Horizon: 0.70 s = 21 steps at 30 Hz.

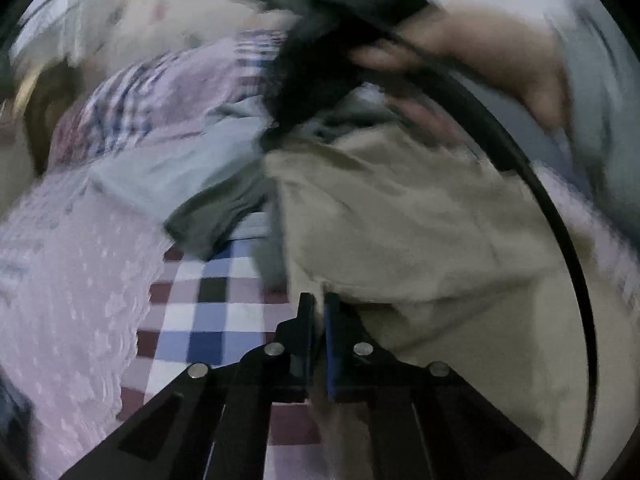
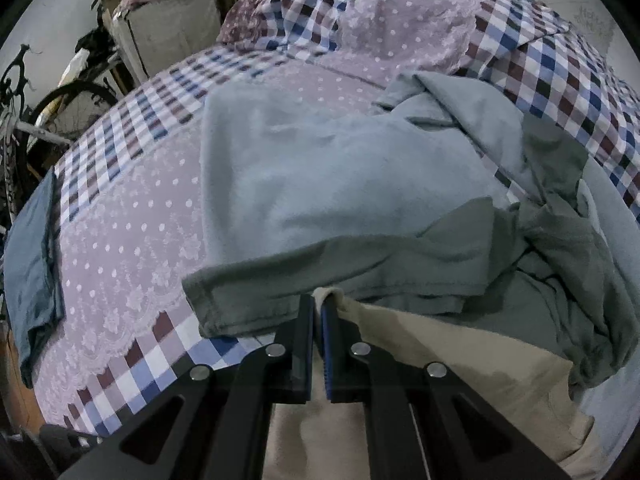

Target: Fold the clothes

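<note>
A beige garment (image 1: 420,232) hangs in front of the left wrist view, which is blurred by motion. My left gripper (image 1: 319,304) is shut on its edge. In the right wrist view the same beige garment (image 2: 460,364) fills the lower right, and my right gripper (image 2: 318,304) is shut on its edge. Behind it a light blue garment (image 2: 328,168) lies spread on the bed, and a grey-green garment (image 2: 400,264) lies crumpled over it. A person's hand (image 1: 492,56) holds the other black gripper at the top of the left view.
The bed has a checked cover (image 2: 560,80) with a pink lace overlay (image 2: 132,240). A dark blue folded cloth (image 2: 32,252) lies at the bed's left edge. A bicycle (image 2: 48,112) and boxes (image 2: 168,28) stand beyond the bed. A black cable (image 1: 560,224) arcs across the left view.
</note>
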Tool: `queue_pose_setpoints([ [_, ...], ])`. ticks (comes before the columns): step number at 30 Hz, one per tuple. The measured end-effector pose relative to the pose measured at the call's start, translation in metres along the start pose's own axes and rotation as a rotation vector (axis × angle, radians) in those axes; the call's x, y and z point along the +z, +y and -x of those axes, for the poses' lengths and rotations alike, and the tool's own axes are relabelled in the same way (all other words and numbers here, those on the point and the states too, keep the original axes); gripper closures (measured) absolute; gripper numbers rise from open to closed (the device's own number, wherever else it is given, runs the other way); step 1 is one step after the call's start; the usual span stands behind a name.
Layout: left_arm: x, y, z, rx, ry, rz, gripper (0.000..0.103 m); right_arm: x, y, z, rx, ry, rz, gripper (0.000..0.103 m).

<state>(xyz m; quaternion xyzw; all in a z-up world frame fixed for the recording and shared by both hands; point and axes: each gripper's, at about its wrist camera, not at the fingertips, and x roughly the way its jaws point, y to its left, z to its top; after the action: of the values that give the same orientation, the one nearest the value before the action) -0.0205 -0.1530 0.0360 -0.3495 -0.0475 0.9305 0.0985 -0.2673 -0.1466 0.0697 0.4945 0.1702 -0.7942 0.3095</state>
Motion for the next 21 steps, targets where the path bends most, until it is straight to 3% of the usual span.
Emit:
queue_pose_setpoints([
  [2,0.004,0.019,0.003,-0.033,-0.018,0.128,0.100,0.005,0.001,0.007,0.018,-0.022,-0.006,0.101],
  [6,-0.005,0.050,-0.007,-0.078,0.034,0.334,0.101,0.019,0.008,0.016,0.036,-0.055,-0.014,0.101],
  [10,-0.009,0.061,-0.014,-0.080,0.091,0.390,0.100,0.023,0.007,-0.013,0.014,-0.002,-0.016,0.100],
  [14,-0.008,0.056,-0.015,-0.061,0.122,0.366,0.100,0.016,-0.003,-0.047,-0.075,0.066,-0.040,0.096],
  [16,-0.007,0.056,-0.015,-0.054,0.134,0.354,0.100,0.017,-0.012,-0.039,-0.108,0.019,-0.079,0.081],
  [17,-0.007,0.055,-0.015,-0.050,0.139,0.348,0.100,0.017,-0.016,-0.035,-0.124,-0.005,-0.099,0.057],
  [18,-0.006,0.055,-0.015,-0.047,0.143,0.342,0.100,0.017,-0.021,-0.026,-0.129,-0.038,-0.119,0.045],
  [21,-0.004,0.055,-0.015,-0.032,0.152,0.335,0.097,0.017,-0.040,0.008,-0.107,-0.111,-0.175,0.042],
])
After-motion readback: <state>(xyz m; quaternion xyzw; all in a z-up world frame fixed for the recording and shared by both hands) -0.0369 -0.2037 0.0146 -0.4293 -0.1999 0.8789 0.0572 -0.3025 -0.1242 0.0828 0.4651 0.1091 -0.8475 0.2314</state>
